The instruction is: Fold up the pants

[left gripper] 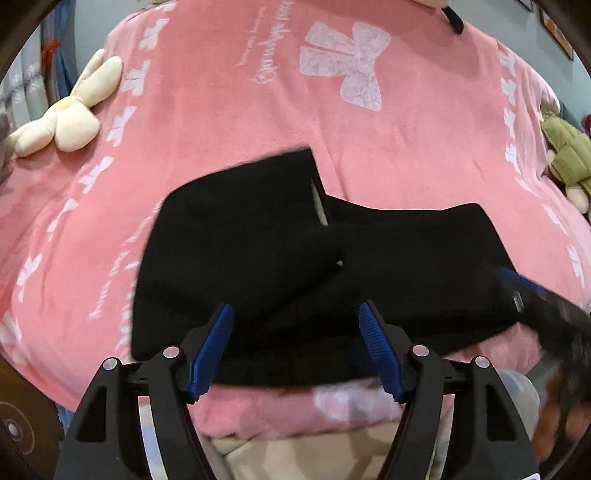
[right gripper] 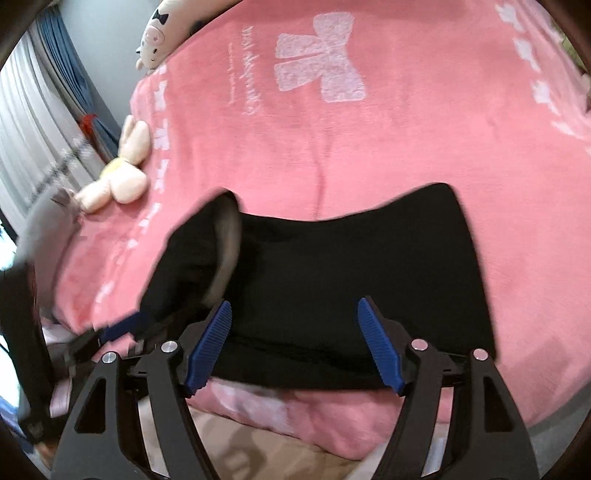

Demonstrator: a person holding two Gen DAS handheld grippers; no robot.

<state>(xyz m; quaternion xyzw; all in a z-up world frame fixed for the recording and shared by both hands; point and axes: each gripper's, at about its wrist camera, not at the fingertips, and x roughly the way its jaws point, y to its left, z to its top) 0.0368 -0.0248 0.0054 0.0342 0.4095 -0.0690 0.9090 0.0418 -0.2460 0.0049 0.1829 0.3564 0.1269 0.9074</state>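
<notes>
Black pants (left gripper: 277, 258) lie folded in a loose stack on the pink blanket (left gripper: 240, 110) near the bed's front edge; they also show in the right wrist view (right gripper: 351, 277). A folded-over flap on the left shows a grey lining (right gripper: 229, 251). My left gripper (left gripper: 295, 350) is open and empty just in front of the pants' near edge. My right gripper (right gripper: 293, 347) is open and empty at the same near edge, further right. The right gripper shows blurred at the right in the left wrist view (left gripper: 535, 295). The left gripper shows blurred at the lower left in the right wrist view (right gripper: 118, 332).
A cream plush rabbit (left gripper: 62, 114) lies at the blanket's left edge. A green plush (left gripper: 569, 155) sits at the right edge. A pig plush (right gripper: 162, 33) lies at the far left corner. Curtains (right gripper: 37, 129) hang at the left. Beige bedding (left gripper: 295, 458) lies below the blanket's front edge.
</notes>
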